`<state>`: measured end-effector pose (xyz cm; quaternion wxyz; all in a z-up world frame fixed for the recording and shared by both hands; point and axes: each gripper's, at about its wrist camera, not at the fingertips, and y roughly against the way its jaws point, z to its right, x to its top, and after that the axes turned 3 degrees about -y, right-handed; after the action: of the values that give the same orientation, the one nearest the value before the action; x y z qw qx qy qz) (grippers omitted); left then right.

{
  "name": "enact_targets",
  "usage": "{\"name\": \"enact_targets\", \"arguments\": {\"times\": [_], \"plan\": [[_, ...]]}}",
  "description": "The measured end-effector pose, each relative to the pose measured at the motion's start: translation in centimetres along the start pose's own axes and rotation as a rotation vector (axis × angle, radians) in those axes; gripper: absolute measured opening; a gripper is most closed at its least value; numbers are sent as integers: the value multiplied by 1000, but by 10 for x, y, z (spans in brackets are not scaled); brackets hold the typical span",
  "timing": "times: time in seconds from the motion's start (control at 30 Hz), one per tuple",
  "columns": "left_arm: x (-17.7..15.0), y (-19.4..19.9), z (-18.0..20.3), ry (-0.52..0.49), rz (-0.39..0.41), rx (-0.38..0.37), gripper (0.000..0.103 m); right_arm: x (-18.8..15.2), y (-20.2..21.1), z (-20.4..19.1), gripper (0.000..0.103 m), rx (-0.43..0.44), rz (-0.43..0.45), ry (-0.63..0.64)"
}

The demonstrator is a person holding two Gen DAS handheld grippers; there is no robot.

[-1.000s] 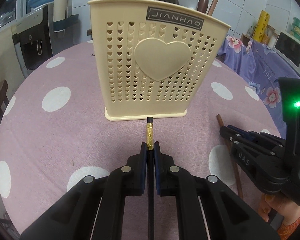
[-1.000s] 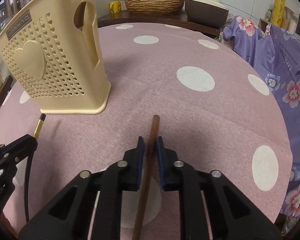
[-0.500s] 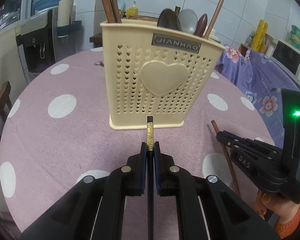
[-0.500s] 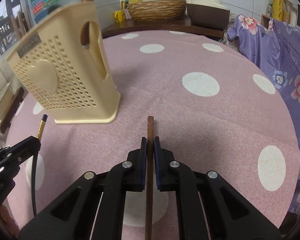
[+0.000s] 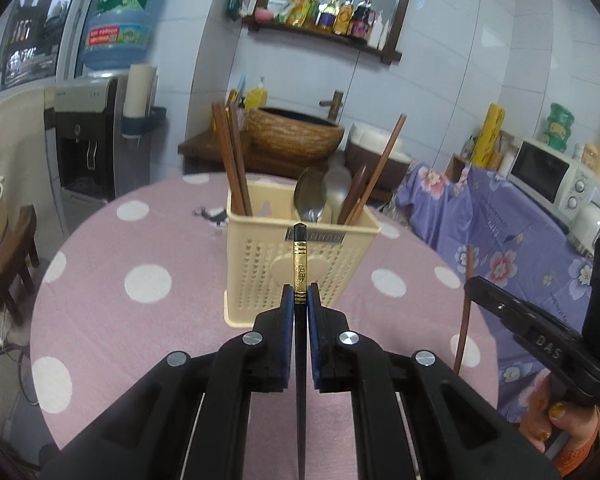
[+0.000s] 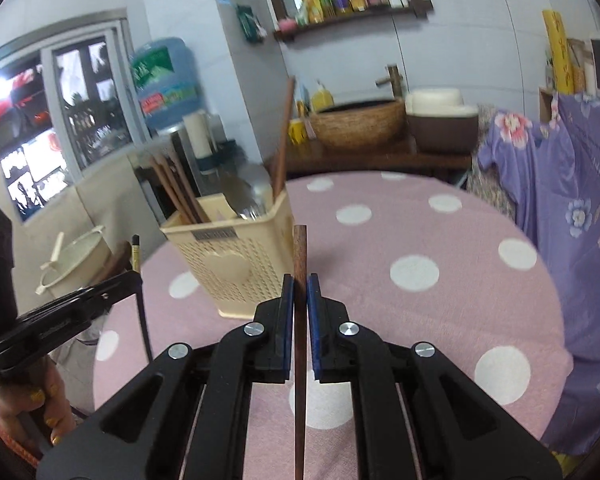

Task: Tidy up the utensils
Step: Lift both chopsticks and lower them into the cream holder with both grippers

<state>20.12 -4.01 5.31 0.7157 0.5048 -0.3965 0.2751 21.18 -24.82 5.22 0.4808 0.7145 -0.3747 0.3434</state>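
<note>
A cream perforated utensil holder (image 5: 296, 268) with a heart stands on the pink polka-dot table (image 5: 140, 320); it also shows in the right wrist view (image 6: 236, 268). It holds brown chopsticks (image 5: 232, 164), spoons (image 5: 312, 196) and another brown stick. My left gripper (image 5: 300, 300) is shut on a black chopstick with a gold band (image 5: 300, 268), held up in front of the holder. My right gripper (image 6: 299, 292) is shut on a brown wooden chopstick (image 6: 299, 256), held up to the right of the holder.
A water dispenser (image 5: 96, 140) and a stool (image 5: 8, 264) stand left of the table. A woven basket sink (image 5: 296, 136) sits on a counter behind. A purple floral cloth (image 5: 520, 248) and a microwave (image 5: 548, 176) are on the right.
Both grippers have risen well above the table with their chopsticks. The holder now looks lower and farther, and its contents show from above.
</note>
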Motion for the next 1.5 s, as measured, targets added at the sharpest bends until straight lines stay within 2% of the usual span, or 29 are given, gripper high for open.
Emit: {"name": "enact_targets", "arguments": {"times": [0.13, 0.27, 0.63, 0.97, 1.1, 1.27, 1.37, 1.5], "plan": [[10, 17, 3, -8, 47, -7, 8, 13, 27, -6, 8, 23, 63, 24], [17, 19, 7, -18, 71, -3, 8, 21, 32, -11, 8, 22, 83, 32], [25, 19, 7, -33, 83, -1, 8, 32, 25, -22, 8, -2, 59, 87], [37, 30, 2, -30, 80, -29, 8, 54, 35, -29, 8, 57, 43, 101], [60, 42, -1, -29, 98, -52, 8, 84, 47, -45, 8, 82, 66, 134], [114, 58, -3, -20, 140, -82, 8, 135, 66, -73, 7, 90, 144, 175], [147, 66, 1, -28, 191, -52, 8, 166, 71, -92, 8, 63, 202, 204], [176, 61, 4, -20, 233, -21, 8, 188, 60, -103, 8, 37, 230, 195]]}}
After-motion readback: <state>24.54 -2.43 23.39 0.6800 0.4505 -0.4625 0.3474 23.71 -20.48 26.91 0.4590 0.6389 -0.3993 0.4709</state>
